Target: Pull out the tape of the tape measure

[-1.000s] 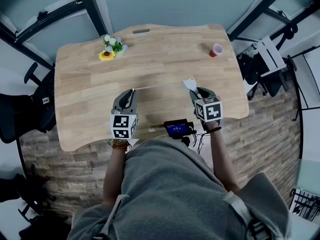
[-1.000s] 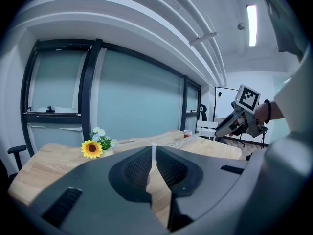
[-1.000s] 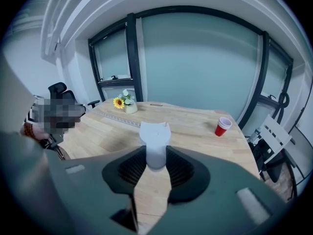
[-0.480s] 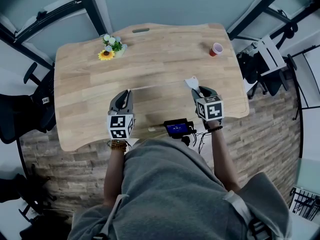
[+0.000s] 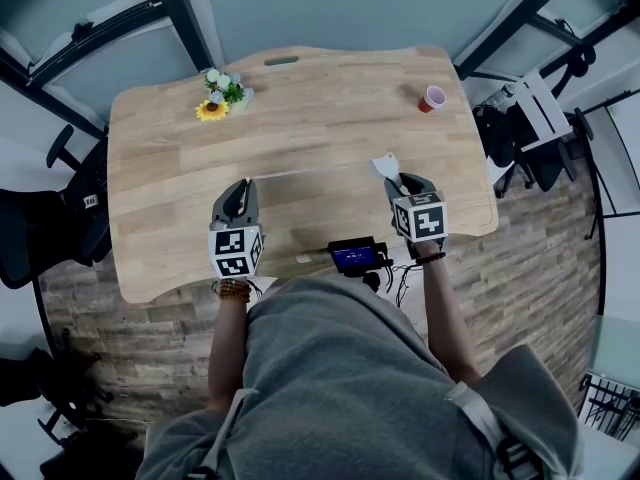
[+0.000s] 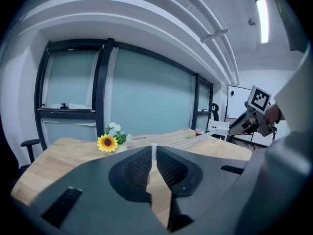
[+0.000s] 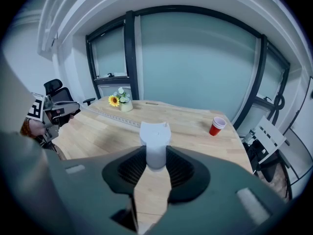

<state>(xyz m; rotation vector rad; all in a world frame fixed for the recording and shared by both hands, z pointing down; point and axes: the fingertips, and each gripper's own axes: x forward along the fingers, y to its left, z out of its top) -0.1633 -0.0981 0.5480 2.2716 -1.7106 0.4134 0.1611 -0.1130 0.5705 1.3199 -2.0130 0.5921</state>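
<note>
My right gripper (image 5: 398, 181) is shut on the white tape measure case (image 5: 383, 165), which stands up between its pads (image 7: 155, 143). My left gripper (image 5: 238, 188) is shut on the small white end tab of the tape (image 6: 153, 151). The pulled-out tape (image 5: 315, 173) runs as a thin pale line above the wooden table (image 5: 300, 118) between the two grippers. In the left gripper view the tape (image 6: 193, 139) stretches off to the right toward the other gripper (image 6: 243, 124). The right gripper view shows the tape (image 7: 115, 117) leading left to the left gripper (image 7: 61, 109).
A pot of artificial flowers (image 5: 222, 96) stands at the table's far left, a red paper cup (image 5: 432, 99) at the far right. A black device with a blue screen (image 5: 355, 258) is clamped on the near edge between my arms. Black office chairs (image 5: 50, 218) flank the table.
My left gripper has moved left with the tape's end, so more tape is out. The right gripper has shifted slightly right and keeps its hold on the case.
</note>
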